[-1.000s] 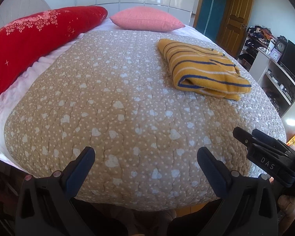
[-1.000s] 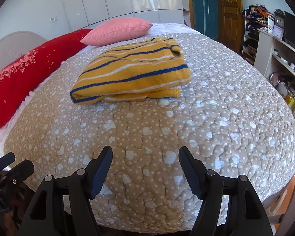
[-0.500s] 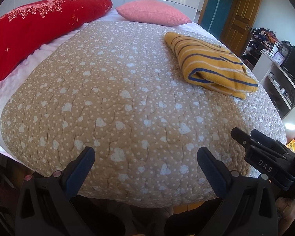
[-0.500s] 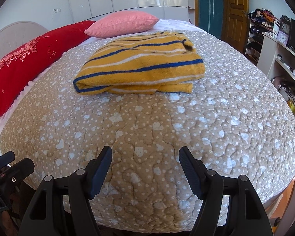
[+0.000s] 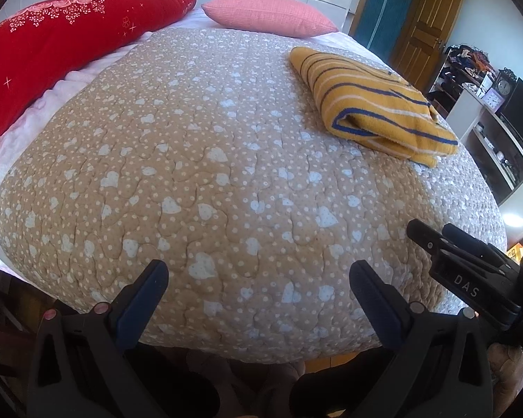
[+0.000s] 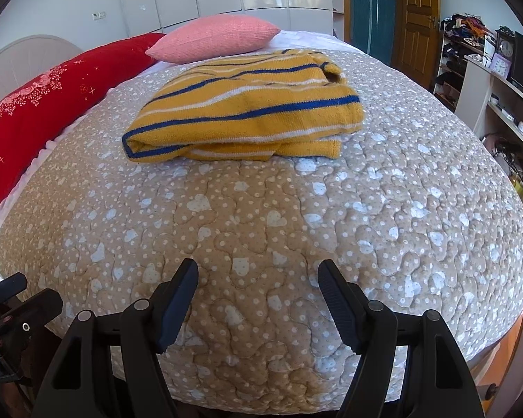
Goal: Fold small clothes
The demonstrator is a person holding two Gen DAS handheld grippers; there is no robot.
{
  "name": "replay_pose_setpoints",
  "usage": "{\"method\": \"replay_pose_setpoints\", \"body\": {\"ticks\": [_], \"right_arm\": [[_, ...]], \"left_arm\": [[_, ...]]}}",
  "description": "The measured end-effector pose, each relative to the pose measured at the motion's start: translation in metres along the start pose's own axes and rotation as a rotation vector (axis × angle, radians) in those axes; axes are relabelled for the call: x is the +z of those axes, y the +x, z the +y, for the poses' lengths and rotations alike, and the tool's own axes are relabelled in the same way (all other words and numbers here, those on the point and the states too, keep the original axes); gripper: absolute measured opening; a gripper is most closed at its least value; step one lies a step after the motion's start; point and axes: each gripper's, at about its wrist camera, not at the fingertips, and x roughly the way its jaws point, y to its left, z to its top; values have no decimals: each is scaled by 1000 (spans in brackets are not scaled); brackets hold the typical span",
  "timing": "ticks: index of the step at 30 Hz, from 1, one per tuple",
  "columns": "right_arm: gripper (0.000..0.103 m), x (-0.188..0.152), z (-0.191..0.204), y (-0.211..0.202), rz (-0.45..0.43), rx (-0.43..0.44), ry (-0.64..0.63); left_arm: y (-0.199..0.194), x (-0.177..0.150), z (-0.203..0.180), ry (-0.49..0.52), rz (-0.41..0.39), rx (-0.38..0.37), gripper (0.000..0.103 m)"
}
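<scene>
On the bed, taking the brown heart-print quilt (image 6: 247,230) as the reference surface, items are recorded from left to right. Along the quilt's left border lies a long red pillow (image 5: 62,48), off the working area. At the quilt's far edge, to the right of the red pillow, sits a pink cushion (image 6: 216,38), likewise outside the working area. The yellow striped sweater (image 6: 247,111) rests on the far half of the quilt, just in front of the pink cushion; in the left wrist view it (image 5: 369,104) lies toward the quilt's right side. It is doubled over into a compact bundle with a rolled fold at its near-left end and layered edges showing along the near side, which suggests the folding is finished or nearly so. The left gripper (image 5: 258,289) hangs over the quilt's near edge, jaws spread wide, holding nothing and well apart from the sweater. The right gripper (image 6: 258,289) sits to its right, also at the near edge, jaws apart and empty. Both tools appear to be held back at the quilt's near edge because no grasp is in hand. Beyond the quilt's right border stand a wooden door (image 6: 418,17) and cluttered shelves (image 6: 467,45).
</scene>
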Motion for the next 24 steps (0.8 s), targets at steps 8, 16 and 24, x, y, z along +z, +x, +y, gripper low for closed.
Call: {"method": "replay_pose_setpoints", "body": {"ticks": [8, 16, 24], "right_arm": [[76, -4, 1, -2, -8, 2, 8], [77, -10, -1, -8, -22, 7, 35], [77, -10, -5, -10, -26, 2, 42]], "left_arm": [[9, -1, 0, -18, 39, -1, 103], [4, -5, -11, 14, 30, 5, 103], [6, -6, -8, 6, 40, 0, 103]]}}
